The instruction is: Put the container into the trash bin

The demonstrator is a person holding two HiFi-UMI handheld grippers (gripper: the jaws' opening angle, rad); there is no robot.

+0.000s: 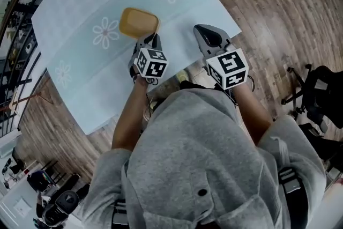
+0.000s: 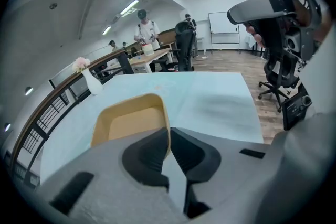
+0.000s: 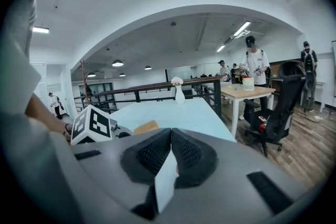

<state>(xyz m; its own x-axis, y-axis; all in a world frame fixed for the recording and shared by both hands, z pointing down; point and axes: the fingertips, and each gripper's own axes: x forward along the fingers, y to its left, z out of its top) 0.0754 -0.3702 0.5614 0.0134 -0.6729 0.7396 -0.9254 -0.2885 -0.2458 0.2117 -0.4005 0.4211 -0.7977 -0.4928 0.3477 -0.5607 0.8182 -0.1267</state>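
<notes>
Open office with a wood floor (image 1: 278, 2). The work surface is a table (image 1: 75, 13) under a pale blue cloth with flower prints.

Container (image 1: 138, 22): shallow, yellow, rounded corners, open side up, directly ahead of the left gripper (image 1: 152, 38).

Left gripper view: the jaws are pressed together on the container's near right wall, with the thin rim pinched between the pads. The rest of the container extends forward and to the left of the jaws. Its near edge is hidden behind the gripper body, so I cannot tell whether the base rests on the cloth.

Right gripper (image 1: 207, 35): beside the left one and clear of the container. Its jaws are closed on each other with nothing between them. In the right gripper view, only a sliver of the container shows, left of the jaws behind the marker cube (image 3: 93, 124).

A white vase (image 3: 179, 93) stands far ahead at the table's end. The people beyond it are too small to make out.
</notes>
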